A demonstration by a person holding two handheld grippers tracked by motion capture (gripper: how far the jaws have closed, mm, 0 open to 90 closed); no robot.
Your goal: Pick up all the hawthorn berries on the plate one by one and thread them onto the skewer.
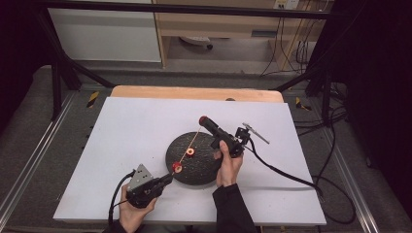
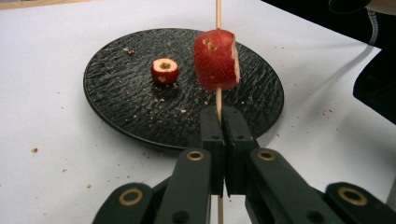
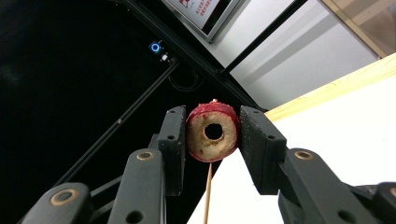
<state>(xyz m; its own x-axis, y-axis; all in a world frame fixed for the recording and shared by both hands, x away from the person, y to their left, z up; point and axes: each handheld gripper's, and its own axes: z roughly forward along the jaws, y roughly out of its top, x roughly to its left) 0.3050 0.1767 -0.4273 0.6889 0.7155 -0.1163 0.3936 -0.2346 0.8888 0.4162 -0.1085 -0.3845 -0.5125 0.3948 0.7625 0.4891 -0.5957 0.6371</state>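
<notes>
While both grippers are working one wooden skewer over the plate, entries as follows:

Step in hand: threading red fruit pcs onto the skewer (image 1: pixel 190 143); judging by layout, mid-task, w/ one pc not yet picked up.
Left gripper (image 2: pixel 223 122): jaws closed tight, pinching the skewer's lower end; stick is passing up between them, seen in left gripper view.
Right gripper (image 3: pixel 212 135): jaws clamping a cored fruit slice (image 3: pixel 213 132) at the skewer's far tip; stick is running in under it.
Threaded pc (image 2: pixel 216 59): already sitting on the stick just above the left jaws, hanging clear of the plate.
Loose pc (image 2: pixel 164 70): small red pc w/ a hole, lying on the black plate (image 2: pixel 116 107), apart from the skewer.
Plate posn: mid-table on white sheet (image 1: pixel 126 145), between both hands.
Next move, est.: right gripper is likely needing to push its slice down the stick toward the threaded pc; calls for keeping hole in line w/ stick and left grip staying firm so stick isn't bowing.
High view adds: whole skewer span, both hands, plate posn.
Left gripper view adds: crumbs on plate, closed pinch.
Right gripper view adds: slice's cored hole, cut face.
</notes>
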